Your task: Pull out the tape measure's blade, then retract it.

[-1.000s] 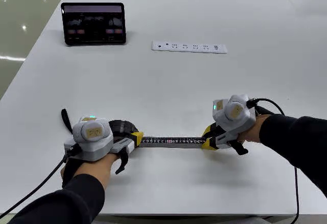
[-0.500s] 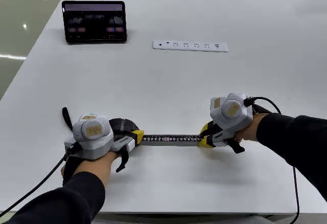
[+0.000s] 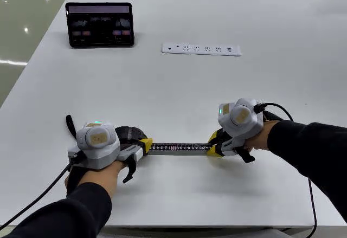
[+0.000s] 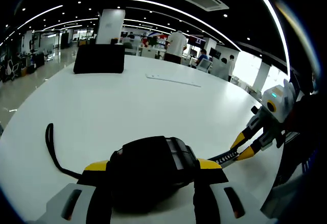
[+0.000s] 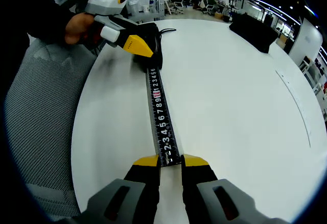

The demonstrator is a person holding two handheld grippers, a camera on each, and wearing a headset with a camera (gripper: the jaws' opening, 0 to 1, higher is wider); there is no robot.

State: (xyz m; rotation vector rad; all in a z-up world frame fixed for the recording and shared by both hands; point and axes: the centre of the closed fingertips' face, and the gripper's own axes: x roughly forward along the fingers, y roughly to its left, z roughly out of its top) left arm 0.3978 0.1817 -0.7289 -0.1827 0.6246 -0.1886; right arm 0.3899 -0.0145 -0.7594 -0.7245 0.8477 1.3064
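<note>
The black tape measure case [image 3: 129, 135] lies near the table's front left, and my left gripper [image 3: 136, 150] is shut around it. In the left gripper view the case [image 4: 151, 166] sits clamped between the yellow-tipped jaws of the left gripper [image 4: 153, 167]. The blade [image 3: 179, 148] runs flat over the table to the right. My right gripper [image 3: 212, 147] is shut on the blade's end. In the right gripper view the numbered blade [image 5: 160, 116] leads from the right gripper [image 5: 170, 160] to the case [image 5: 151, 41].
A dark tablet [image 3: 99, 24] stands at the back left and a white power strip [image 3: 200, 49] lies mid-table. The case's black wrist strap [image 3: 69, 127] trails left. A cable [image 3: 312, 194] hangs past the front edge at the right.
My right gripper has moved a little left toward the case with the blade's end, so the exposed blade is shorter. The left gripper and case stay put.
</note>
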